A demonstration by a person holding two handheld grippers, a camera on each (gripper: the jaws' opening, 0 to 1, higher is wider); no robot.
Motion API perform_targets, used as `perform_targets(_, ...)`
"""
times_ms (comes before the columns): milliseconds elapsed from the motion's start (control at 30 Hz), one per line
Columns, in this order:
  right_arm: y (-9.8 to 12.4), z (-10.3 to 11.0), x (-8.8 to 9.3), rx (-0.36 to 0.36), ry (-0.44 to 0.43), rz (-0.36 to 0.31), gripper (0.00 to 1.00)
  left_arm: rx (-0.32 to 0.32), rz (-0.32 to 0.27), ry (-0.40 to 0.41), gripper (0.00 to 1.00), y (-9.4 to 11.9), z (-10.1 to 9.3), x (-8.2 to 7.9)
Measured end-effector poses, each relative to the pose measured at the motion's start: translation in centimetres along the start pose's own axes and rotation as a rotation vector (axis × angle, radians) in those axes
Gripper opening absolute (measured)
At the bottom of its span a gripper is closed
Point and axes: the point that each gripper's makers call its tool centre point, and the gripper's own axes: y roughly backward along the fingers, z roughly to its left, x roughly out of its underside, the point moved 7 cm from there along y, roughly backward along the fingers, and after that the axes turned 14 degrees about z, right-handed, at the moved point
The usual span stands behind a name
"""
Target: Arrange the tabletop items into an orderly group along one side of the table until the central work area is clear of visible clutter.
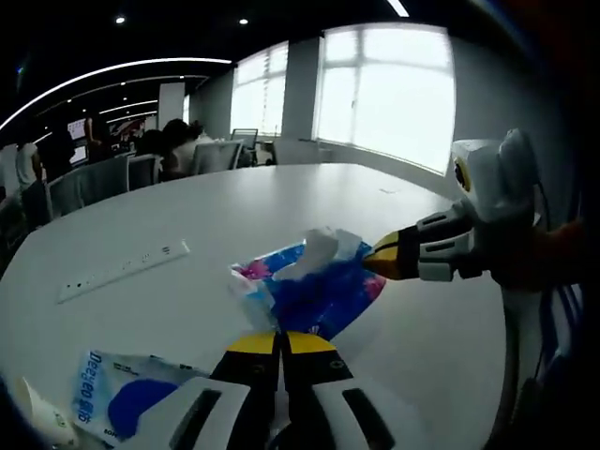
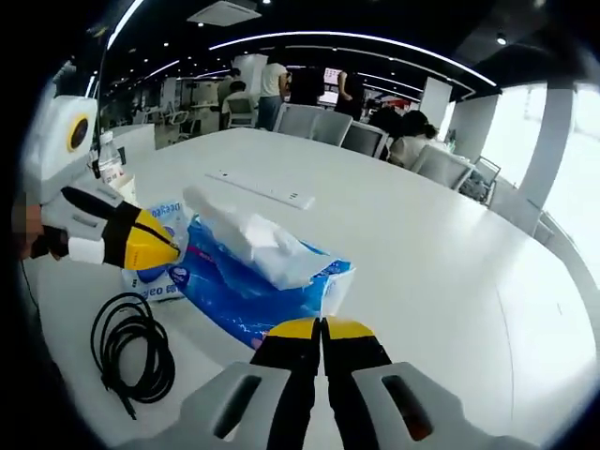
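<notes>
The surface (image 2: 450, 244) is smooth, matt white. The tissue pack (image 2: 248, 286) has a glossy blue plastic wrapper with soft, crumpled white paper at its 12 o'clock opening; the coiled cable (image 2: 131, 352) looks matt black rubber.

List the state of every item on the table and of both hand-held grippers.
Tissue pack: lying flat, a tissue sticking out of its top.
Wet-wipes pack: lying flat beside the tissue pack.
Black cable: coiled loosely on the table.
Power strip: flat, nothing plugged in that I can see.
Left hand-held gripper: jaws shut, empty.
Right hand-held gripper: jaws shut, empty.
</notes>
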Motion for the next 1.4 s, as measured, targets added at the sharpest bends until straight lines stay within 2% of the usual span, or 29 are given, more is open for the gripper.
perform_targets(333,-0.5,-1.3,1.2,-0.003,0.007,0.022,0.00,0.021,0.022,-0.022,0.00,-1.8,-0.8,-0.2)
perform_targets(667,-1.8,-1.7,2.8,-0.001,0.041,0.069,0.00,0.041,0.074,-0.019,0.00,-3.3,-2.1,0.5)
perform_targets(833,-2.0,-1.9,3.2,0.010,0.080,0.092,0.00,0.038,0.090,-0.037,0.00,-3.9,-2.4,0.8)
perform_targets(900,-2.8,-2.0,3.7,0.032,0.133,0.112,0.00,0.041,0.092,-0.038,0.00,-4.4,-2.5,0.8)
perform_targets(1067,-3.7,-2.1,4.3,0.041,0.153,0.149,0.00,0.055,0.118,-0.031,0.00,-5.1,-2.9,1.4)
perform_targets(1200,-3.9,-2.0,4.6,0.041,0.151,0.176,0.00,0.065,0.134,-0.024,0.00,-5.2,-3.1,1.9)
perform_targets(1400,-3.8,-1.9,4.7,0.040,0.147,0.182,0.02,0.082,0.147,-0.018,0.02,-5.3,-3.1,2.2)
